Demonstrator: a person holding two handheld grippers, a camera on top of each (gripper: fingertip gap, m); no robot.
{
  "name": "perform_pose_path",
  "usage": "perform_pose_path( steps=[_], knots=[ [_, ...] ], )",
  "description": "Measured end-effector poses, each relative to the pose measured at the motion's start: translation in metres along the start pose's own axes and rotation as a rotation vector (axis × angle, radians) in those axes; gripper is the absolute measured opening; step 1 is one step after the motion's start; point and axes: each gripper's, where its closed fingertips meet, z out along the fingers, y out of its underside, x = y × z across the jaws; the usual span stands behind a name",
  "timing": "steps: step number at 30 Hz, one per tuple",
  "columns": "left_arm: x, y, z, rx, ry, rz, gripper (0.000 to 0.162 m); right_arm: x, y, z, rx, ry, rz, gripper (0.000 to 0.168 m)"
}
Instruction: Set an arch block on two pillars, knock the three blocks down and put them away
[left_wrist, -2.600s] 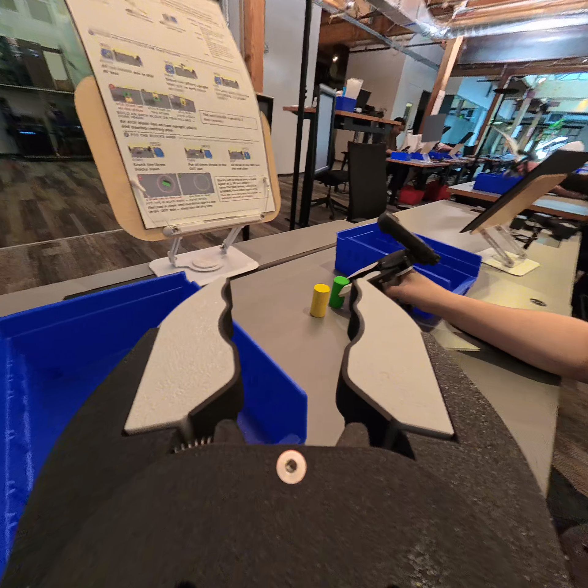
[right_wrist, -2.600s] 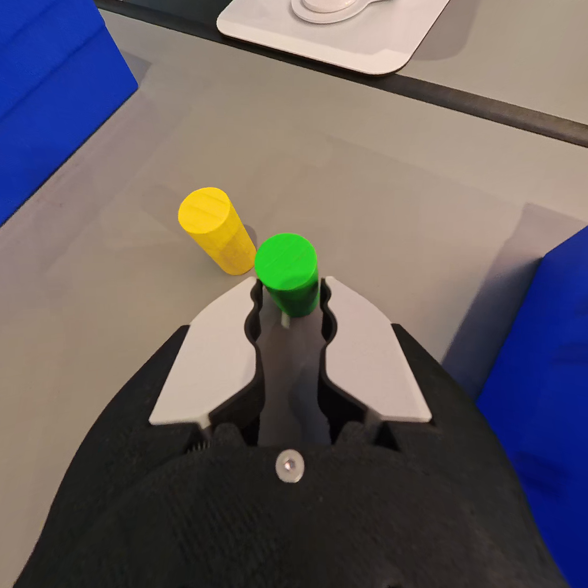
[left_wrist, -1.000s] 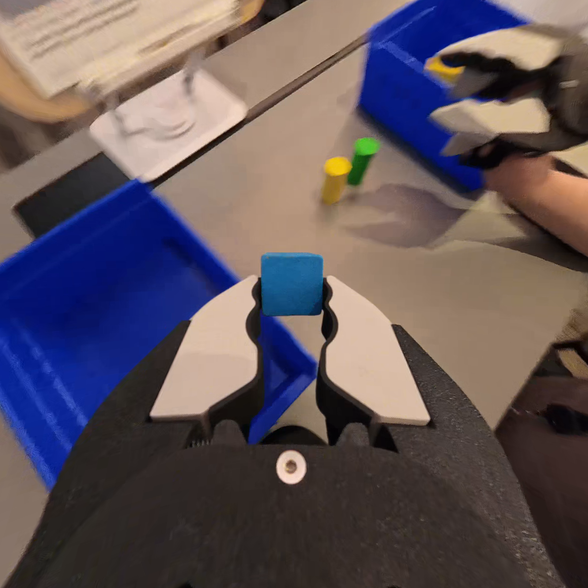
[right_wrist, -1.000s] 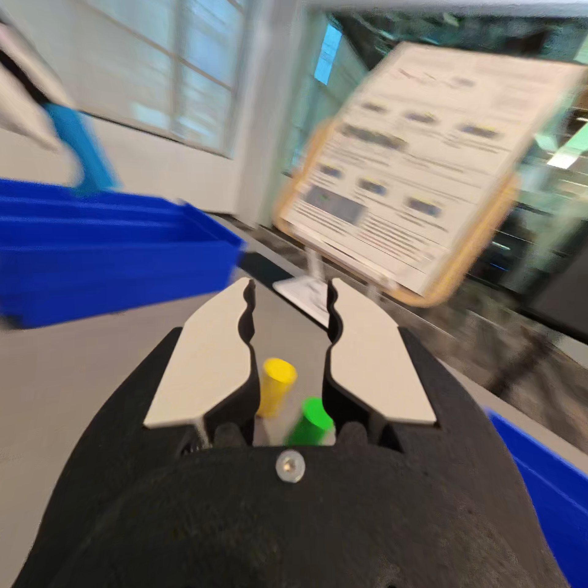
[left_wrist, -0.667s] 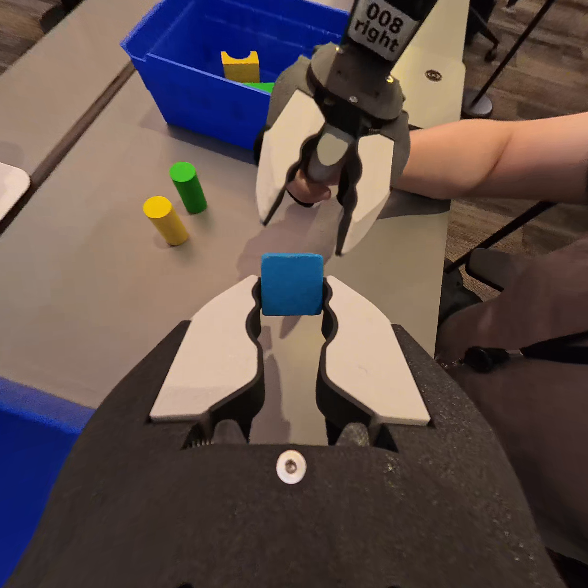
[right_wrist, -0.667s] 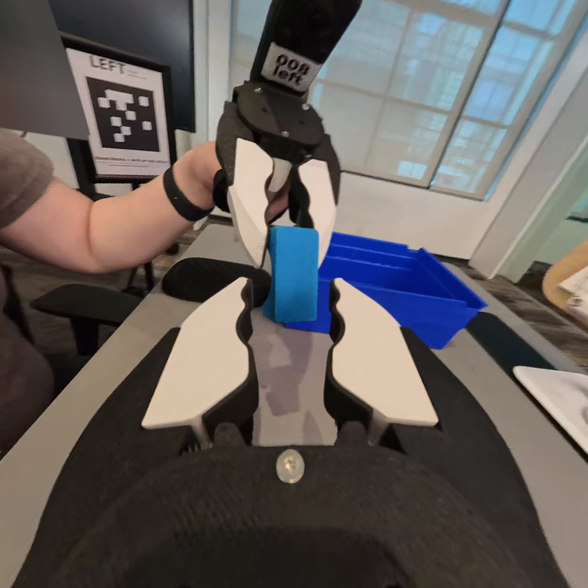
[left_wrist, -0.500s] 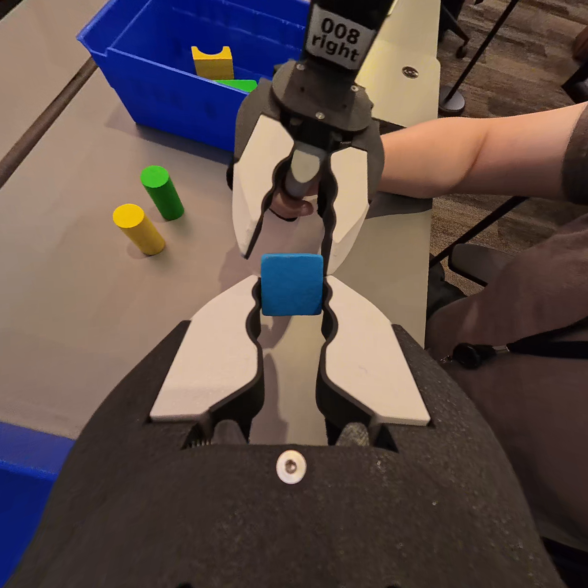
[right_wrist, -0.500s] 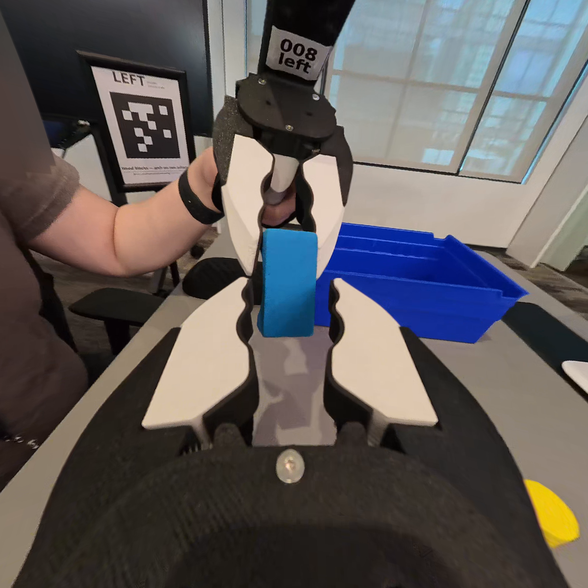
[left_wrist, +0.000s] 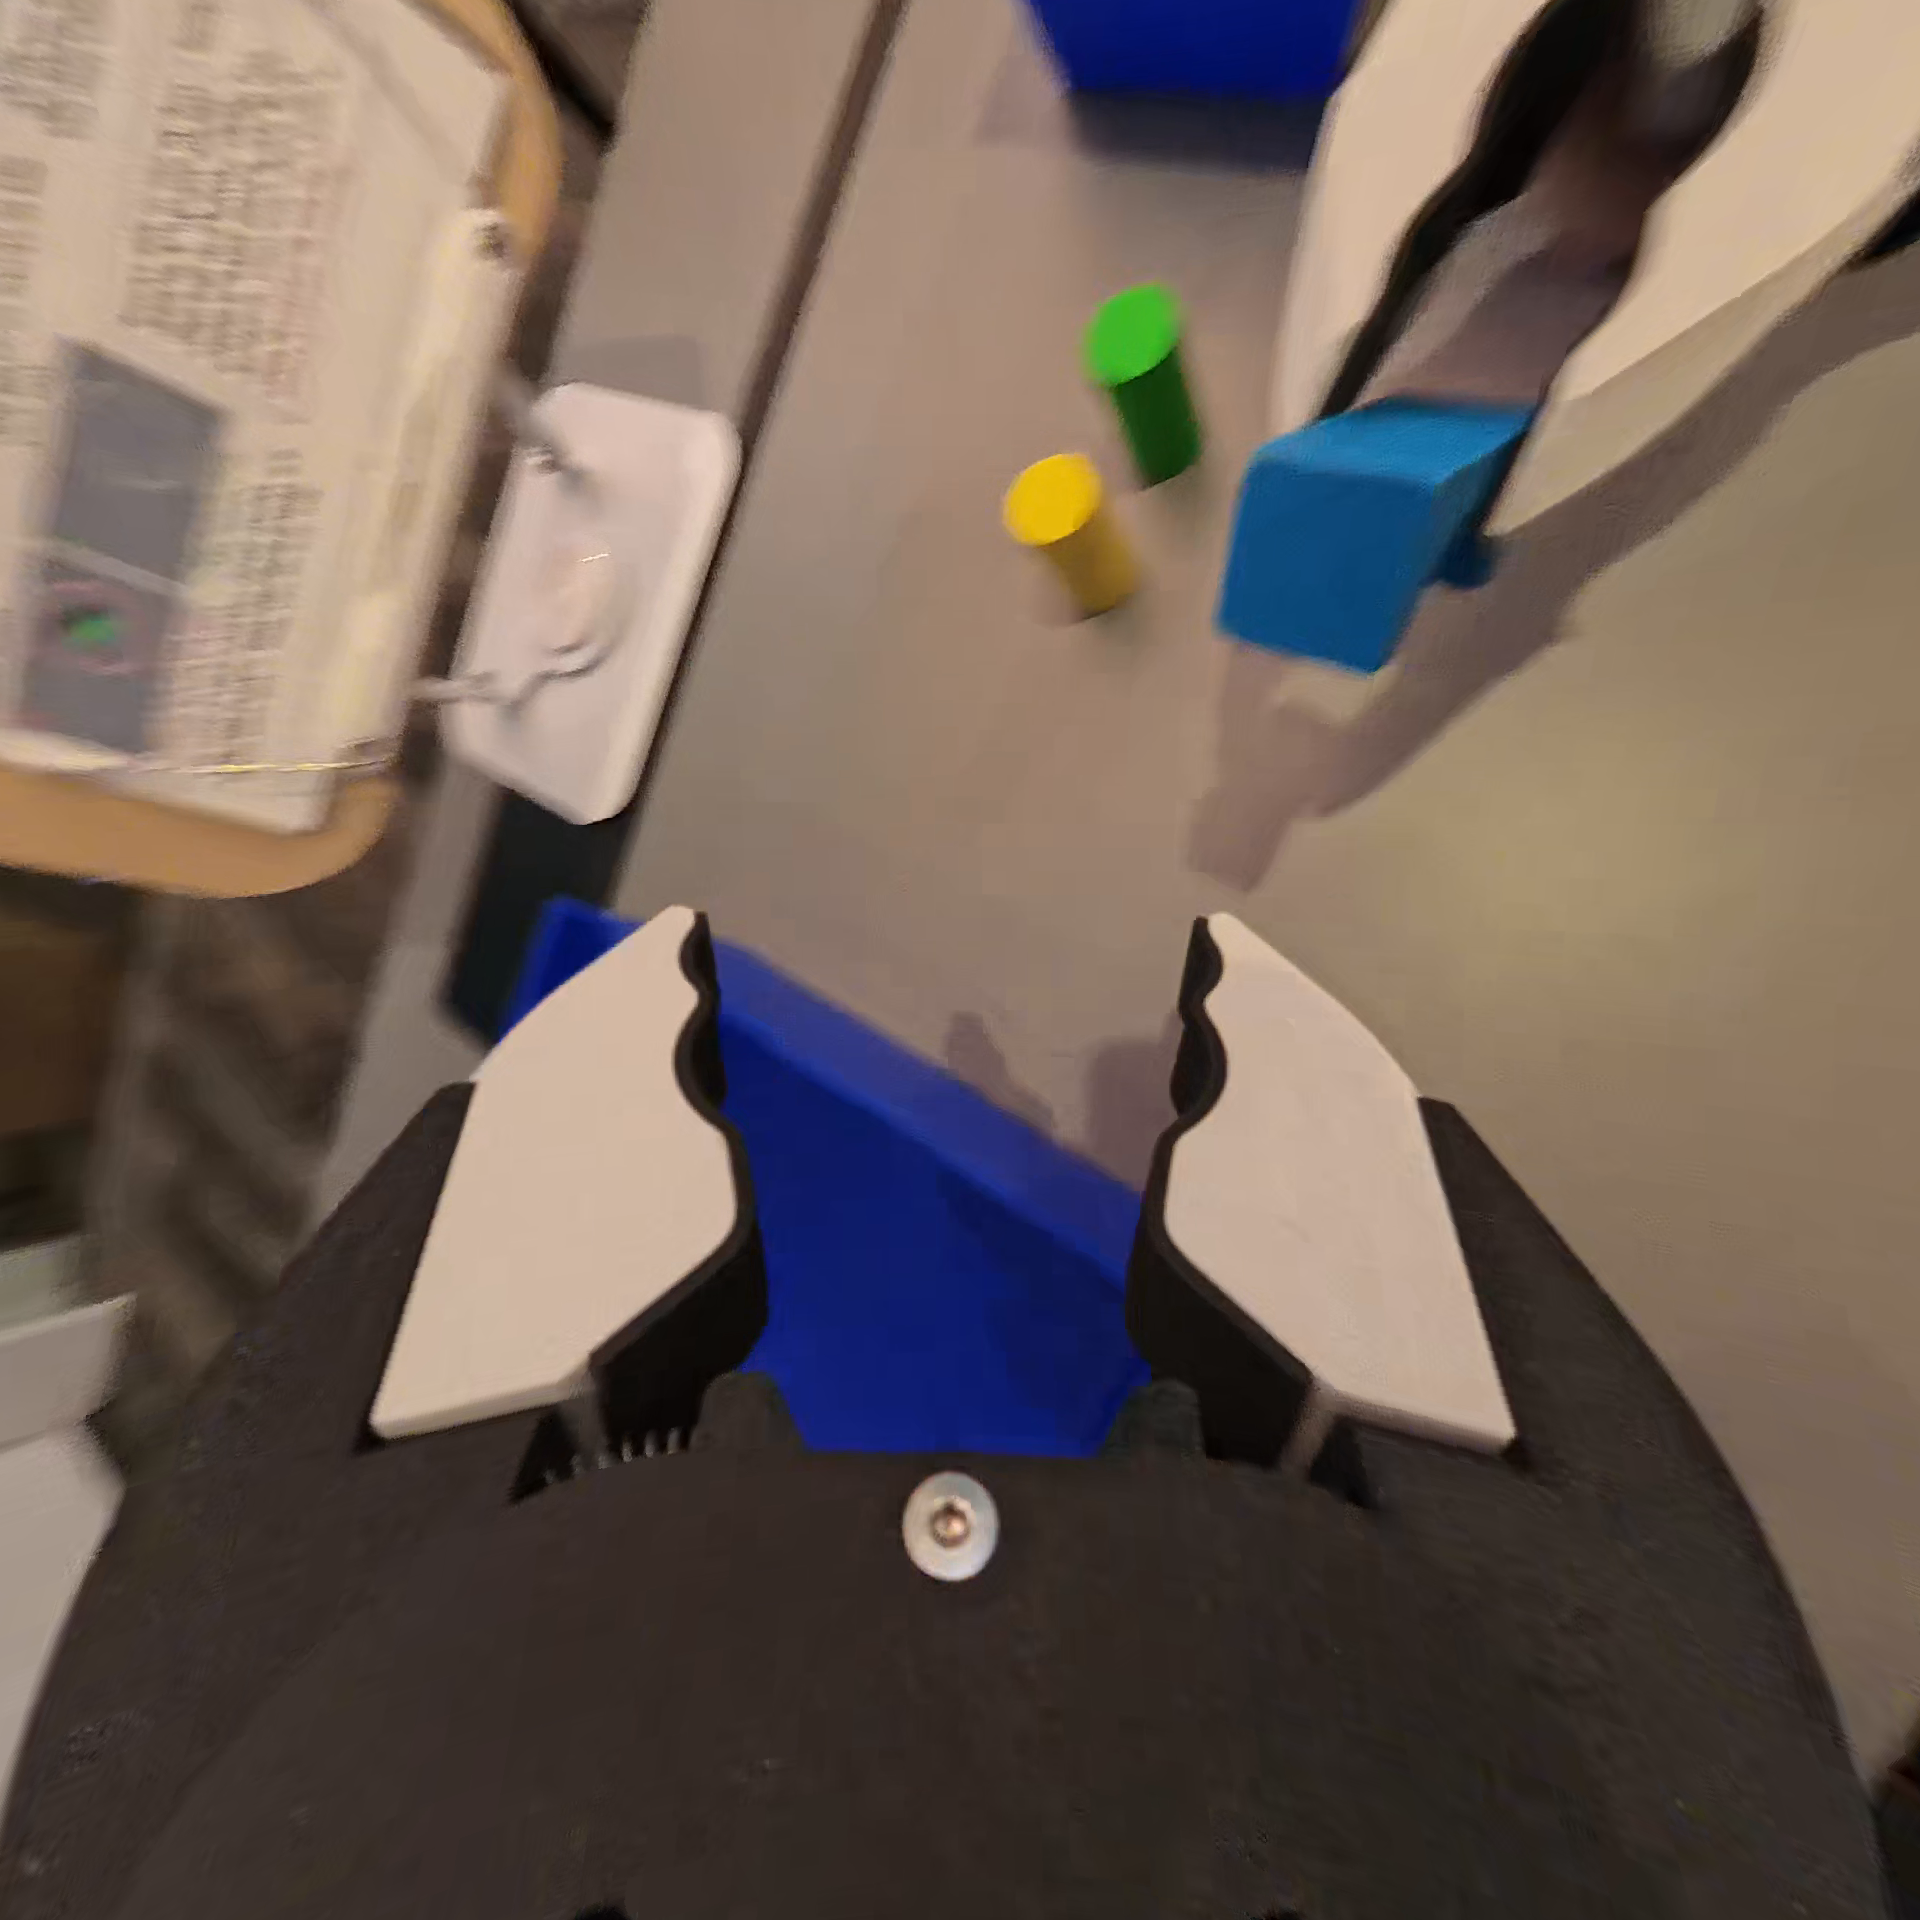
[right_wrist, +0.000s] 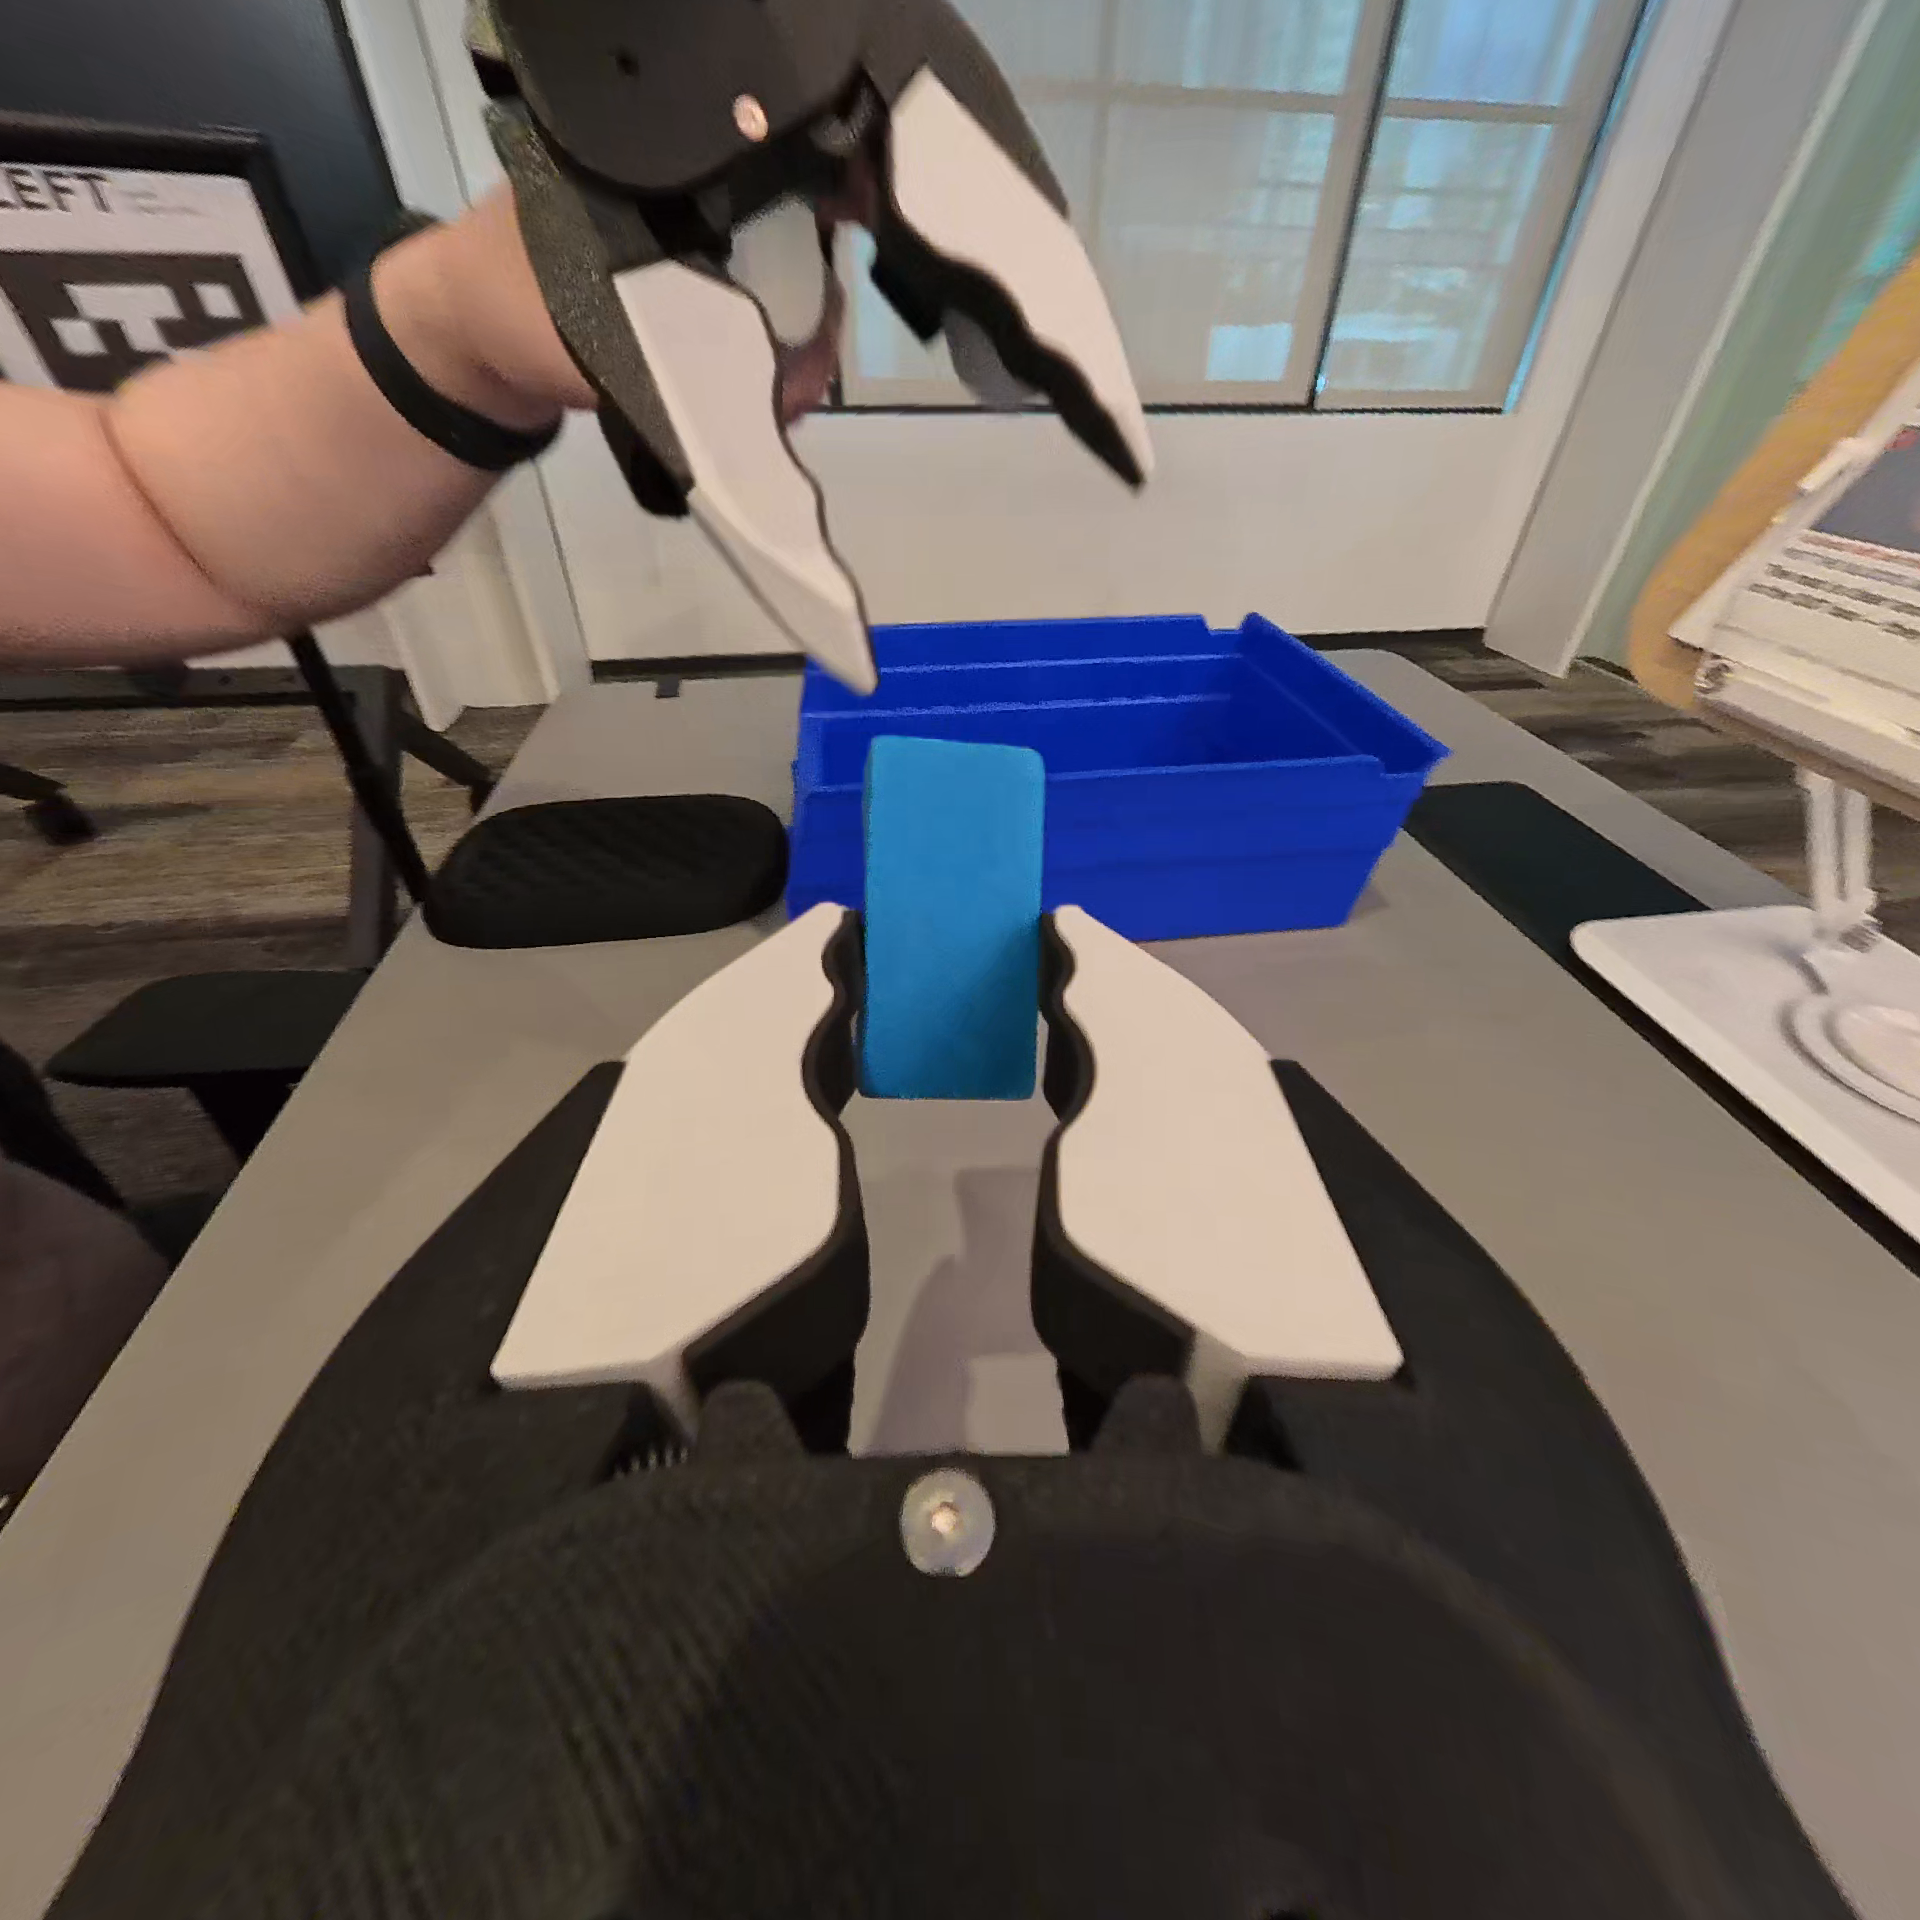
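Blue block (right_wrist: 951, 925) sits clamped upright between your right tongs (right_wrist: 948, 961), held above the grey worktop (right_wrist: 1455, 1091) in front of a blue bin (right_wrist: 1122, 821). Your left tongs (left_wrist: 945, 997) hang apart and empty, raised above the block. Yellow pillar (left_wrist: 1070, 530) and green pillar (left_wrist: 1143, 379) stand close together on the worktop, not touching.

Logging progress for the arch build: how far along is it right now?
Done: green pillar and yellow pillar stand side by side. In hand: right claw grips the blue arch block; left claw is open, empty. Left: placing the block, knocking down, binning.
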Motion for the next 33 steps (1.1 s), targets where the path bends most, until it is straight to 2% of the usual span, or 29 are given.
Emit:
perform_pose_path(
  steps=[4,7,11,14,17,21,23,25,28,31,33],
  knots=[
    [-0.048,0.006,-0.022,-0.101,-0.287,0.103,0.08,0.009,0.001,-0.005,-0.022,0.049,0.0,0.033],
    [-0.068,0.012,-0.036,-0.16,-0.465,0.229,0.082,0.009,0.005,-0.009,-0.027,0.063,0.007,0.033],
    [-0.067,0.03,-0.036,-0.232,-0.489,0.271,0.085,0.008,0.018,-0.016,-0.062,0.096,0.011,0.033],
    [-0.06,0.043,-0.029,-0.23,-0.444,0.228,0.088,0.008,0.017,-0.02,-0.057,0.119,0.029,0.033],
    [-0.045,0.054,-0.021,-0.173,-0.332,0.11,0.087,0.02,-0.011,-0.028,-0.072,0.163,-0.002,0.033],
    [-0.002,0.049,-0.017,0.062,-0.052,-0.17,0.086,0.063,-0.039,-0.04,-0.336,0.229,-0.112,0.033],
    [0.017,0.046,-0.022,0.171,0.049,-0.266,0.088,0.09,-0.026,-0.048,-0.529,0.229,-0.1,0.033],
    [0.031,0.048,-0.027,0.23,0.075,-0.306,0.093,0.112,-0.004,-0.053,-0.667,0.216,-0.042,0.034],
    [0.047,0.049,-0.04,0.339,0.076,-0.338,0.09,0.121,0.027,-0.045,-0.76,0.156,0.0,0.033],
    [0.06,0.048,-0.057,0.454,0.129,-0.403,0.086,0.117,0.051,-0.032,-0.843,0.106,-0.047,0.034],
    [0.065,0.052,-0.066,0.487,0.169,-0.448,0.088,0.117,0.065,-0.028,-0.898,0.098,-0.086,0.034]
  ],
)
